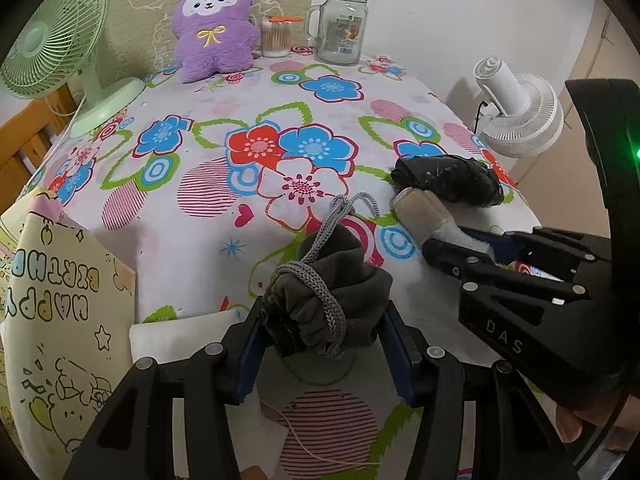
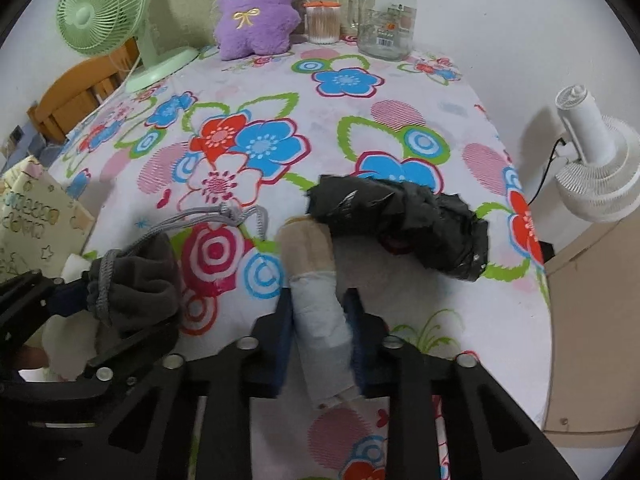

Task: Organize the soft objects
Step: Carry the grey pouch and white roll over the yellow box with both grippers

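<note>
Left wrist view. Left gripper (image 1: pixel 326 344): fingers (image 1: pixel 248 356) clamped on a grey drawstring pouch (image 1: pixel 340 276), its grey cord (image 1: pixel 320 280) wound round the neck and trailing onto the floral tablecloth (image 1: pixel 200 240). Right gripper (image 1: pixel 472 248), at right: fingers narrowed onto a rolled beige-and-white sock (image 1: pixel 424 212). Black crumpled bundle (image 1: pixel 448 178) touching the sock's far end. Cream printed bag (image 1: pixel 52 292) at the left edge. Far end of the table: purple plush toy (image 1: pixel 214 28), cotton swab tub (image 1: pixel 275 38), glass jar with green lid (image 1: pixel 340 28), green desk fan (image 1: pixel 60 40). White fan (image 1: pixel 520 116) beyond the right edge.

Right wrist view. Right gripper (image 2: pixel 320 320): both fingers (image 2: pixel 280 332) pressed against the sock (image 2: pixel 316 280), which lies on the tablecloth (image 2: pixel 400 280). Black bundle (image 2: pixel 404 224) overlaps the sock's tip. Pouch (image 2: pixel 136 280) at left, in the left gripper (image 2: pixel 60 304).
</note>
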Demonstrator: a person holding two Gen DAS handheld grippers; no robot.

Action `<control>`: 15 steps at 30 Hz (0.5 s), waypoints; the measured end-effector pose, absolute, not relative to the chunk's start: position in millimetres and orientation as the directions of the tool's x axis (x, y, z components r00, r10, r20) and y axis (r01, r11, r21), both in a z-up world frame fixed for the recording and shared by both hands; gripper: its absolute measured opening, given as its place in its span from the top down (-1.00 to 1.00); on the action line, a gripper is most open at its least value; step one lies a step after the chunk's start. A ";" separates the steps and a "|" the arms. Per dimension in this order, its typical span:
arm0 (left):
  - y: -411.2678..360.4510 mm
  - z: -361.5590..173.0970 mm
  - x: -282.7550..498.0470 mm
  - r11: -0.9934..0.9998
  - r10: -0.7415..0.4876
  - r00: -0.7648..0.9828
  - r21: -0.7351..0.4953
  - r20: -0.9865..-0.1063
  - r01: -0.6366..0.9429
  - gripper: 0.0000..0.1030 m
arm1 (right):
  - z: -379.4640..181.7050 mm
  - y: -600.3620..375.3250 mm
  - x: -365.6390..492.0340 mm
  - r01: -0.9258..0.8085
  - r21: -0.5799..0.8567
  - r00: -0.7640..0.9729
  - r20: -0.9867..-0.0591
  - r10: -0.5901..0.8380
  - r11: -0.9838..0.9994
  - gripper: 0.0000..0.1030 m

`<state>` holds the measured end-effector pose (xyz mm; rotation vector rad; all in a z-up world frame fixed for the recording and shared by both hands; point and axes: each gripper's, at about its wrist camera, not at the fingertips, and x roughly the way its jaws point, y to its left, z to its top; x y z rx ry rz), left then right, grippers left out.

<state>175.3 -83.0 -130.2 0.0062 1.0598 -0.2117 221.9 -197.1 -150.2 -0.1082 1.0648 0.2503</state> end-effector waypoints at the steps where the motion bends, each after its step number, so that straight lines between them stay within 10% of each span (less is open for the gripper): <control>1: -82.7 -128.4 174.0 0.979 -0.172 0.473 -0.098 -0.864 0.176 -0.07 | -148.9 -197.0 220.4 -0.255 0.041 0.462 -0.873 0.159 0.966 0.56; 15: -72.5 -80.8 144.3 0.980 -0.182 0.550 -0.102 -0.815 0.173 -0.08 | -88.7 -183.8 187.1 -0.280 0.069 0.557 -0.801 0.220 0.958 0.58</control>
